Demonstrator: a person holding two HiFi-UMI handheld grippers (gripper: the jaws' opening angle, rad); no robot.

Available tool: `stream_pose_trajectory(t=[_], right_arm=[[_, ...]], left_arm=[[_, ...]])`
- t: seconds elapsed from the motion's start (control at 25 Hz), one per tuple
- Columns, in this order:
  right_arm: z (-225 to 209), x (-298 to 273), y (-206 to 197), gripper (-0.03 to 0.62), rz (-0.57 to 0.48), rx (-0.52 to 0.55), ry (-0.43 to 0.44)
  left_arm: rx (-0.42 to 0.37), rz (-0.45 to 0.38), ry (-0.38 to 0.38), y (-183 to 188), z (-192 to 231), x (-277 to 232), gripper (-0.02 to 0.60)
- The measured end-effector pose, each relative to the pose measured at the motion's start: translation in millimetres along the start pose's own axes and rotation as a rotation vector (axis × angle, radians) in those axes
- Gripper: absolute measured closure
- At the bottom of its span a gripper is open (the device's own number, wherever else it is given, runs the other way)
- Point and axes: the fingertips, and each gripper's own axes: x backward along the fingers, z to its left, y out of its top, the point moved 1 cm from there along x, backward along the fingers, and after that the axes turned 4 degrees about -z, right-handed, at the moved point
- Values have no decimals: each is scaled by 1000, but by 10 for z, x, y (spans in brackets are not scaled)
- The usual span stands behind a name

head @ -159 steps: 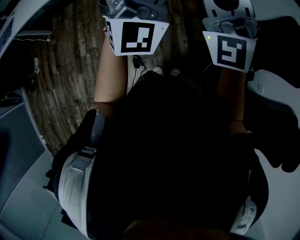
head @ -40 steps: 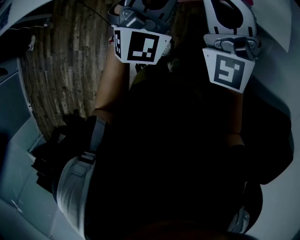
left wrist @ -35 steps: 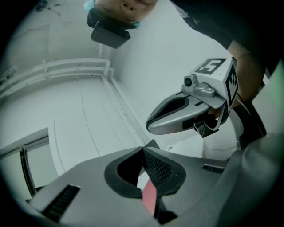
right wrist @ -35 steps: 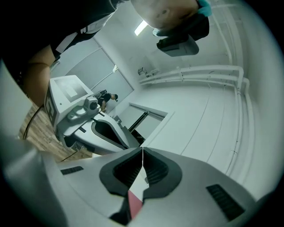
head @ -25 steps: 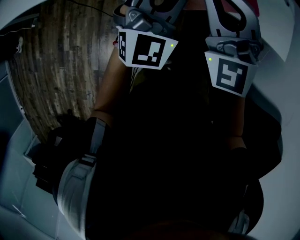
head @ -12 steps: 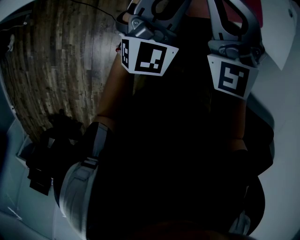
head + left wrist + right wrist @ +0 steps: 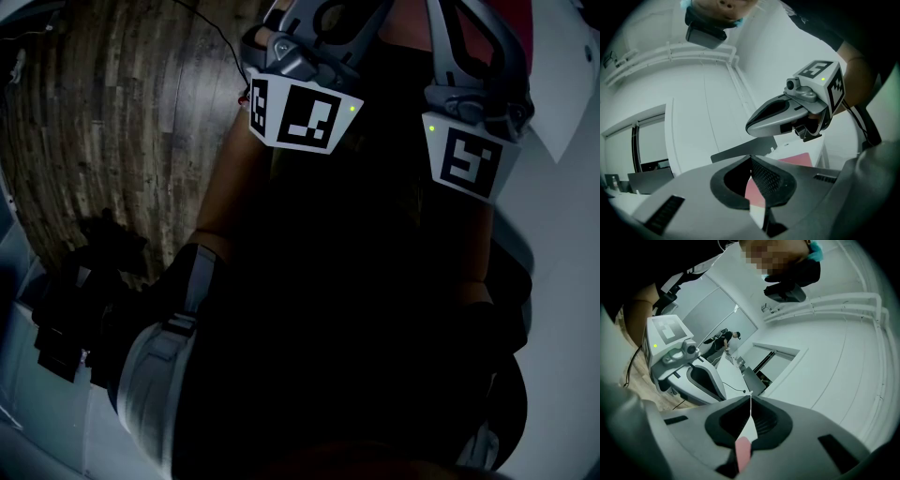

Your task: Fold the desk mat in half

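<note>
Left gripper view shows the pink desk mat (image 7: 755, 188) held up by its thin edge, pinched in the closed left tongs (image 7: 751, 159). The right tongs (image 7: 751, 398) seem clamped on it likewise. Such shallow bites could slip and skew the fold.

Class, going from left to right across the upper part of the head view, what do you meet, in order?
Wood floor → left cube → right cube → white surface.
</note>
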Motion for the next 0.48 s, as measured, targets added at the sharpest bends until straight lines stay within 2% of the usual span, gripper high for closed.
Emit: stream_pose_trajectory(t=[0.48], right_arm=[[-33, 349, -294, 563, -51, -46, -22]], left_arm=[[-29, 52, 4, -104, -419, -132, 569]])
